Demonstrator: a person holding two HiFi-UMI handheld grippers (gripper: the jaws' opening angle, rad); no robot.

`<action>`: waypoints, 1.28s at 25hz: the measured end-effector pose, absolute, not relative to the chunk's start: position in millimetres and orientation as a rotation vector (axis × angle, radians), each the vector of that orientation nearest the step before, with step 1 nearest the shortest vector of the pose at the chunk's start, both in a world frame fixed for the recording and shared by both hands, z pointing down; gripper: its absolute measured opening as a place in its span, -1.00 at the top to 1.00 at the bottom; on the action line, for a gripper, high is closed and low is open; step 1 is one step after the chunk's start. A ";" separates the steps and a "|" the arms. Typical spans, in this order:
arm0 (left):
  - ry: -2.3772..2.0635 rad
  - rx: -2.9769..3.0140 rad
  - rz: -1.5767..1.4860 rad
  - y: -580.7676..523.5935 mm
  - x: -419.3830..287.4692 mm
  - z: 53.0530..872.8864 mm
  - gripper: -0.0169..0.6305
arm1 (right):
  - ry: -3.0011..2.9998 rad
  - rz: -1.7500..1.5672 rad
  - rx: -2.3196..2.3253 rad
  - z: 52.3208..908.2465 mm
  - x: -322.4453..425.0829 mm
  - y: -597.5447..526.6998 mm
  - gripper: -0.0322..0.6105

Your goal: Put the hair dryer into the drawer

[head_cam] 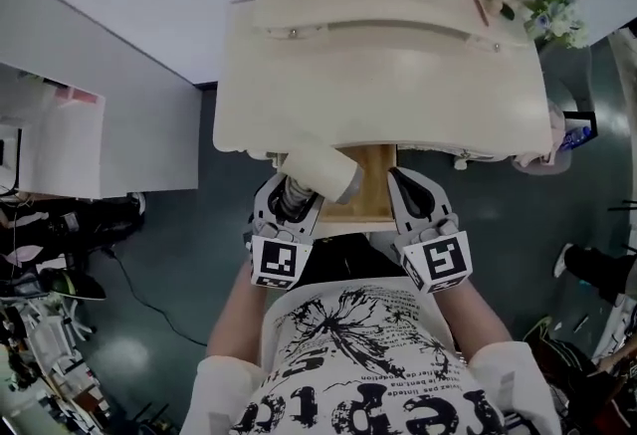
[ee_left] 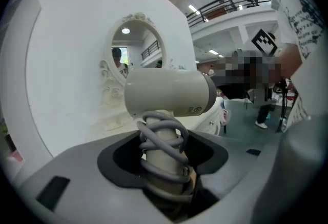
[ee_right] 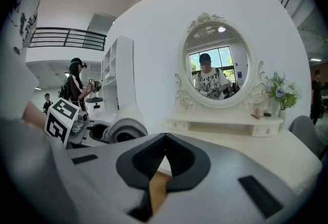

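- Clamping the hair dryer [head_cam: 320,170] by its handle, the left gripper [head_cam: 291,199] is holding it over the open drawer's [head_cam: 374,192] left edge
- Right gripper [head_cam: 404,184] is hanging pinched together, seemingly empty, beside the drawer
- 2 risks are looming: the barrel catching the table [head_cam: 299,75] lip, and the cord [ee_left: 162,137] coils slipping off the handle

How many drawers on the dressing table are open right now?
1. The wooden drawer is pulled out from under the dressing table's front edge, between the left gripper and the right gripper. The shelf's small drawers look shut; others may be hidden.
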State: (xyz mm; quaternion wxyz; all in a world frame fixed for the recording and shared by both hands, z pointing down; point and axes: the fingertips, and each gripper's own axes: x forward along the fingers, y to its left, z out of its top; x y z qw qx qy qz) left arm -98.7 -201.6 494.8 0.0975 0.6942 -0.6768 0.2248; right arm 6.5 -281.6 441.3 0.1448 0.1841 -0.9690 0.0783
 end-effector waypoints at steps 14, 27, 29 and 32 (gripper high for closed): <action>-1.290 2.249 0.980 -219.9 -51.8 637.1 0.17 | -2.726 0.317 0.586 498.6 1.8 -270.6 0.86; -0.723 2.208 1.260 -209.3 -26.5 732.9 0.17 | -2.705 0.355 0.630 514.2 7.3 -279.4 0.86; -0.655 2.202 1.281 -205.8 -23.3 740.9 0.17 | -2.698 0.364 0.638 517.7 7.5 -279.9 0.86; -0.553 2.193 1.305 -199.6 -16.7 751.8 0.17 | -2.688 0.372 0.646 523.1 8.0 -279.9 0.86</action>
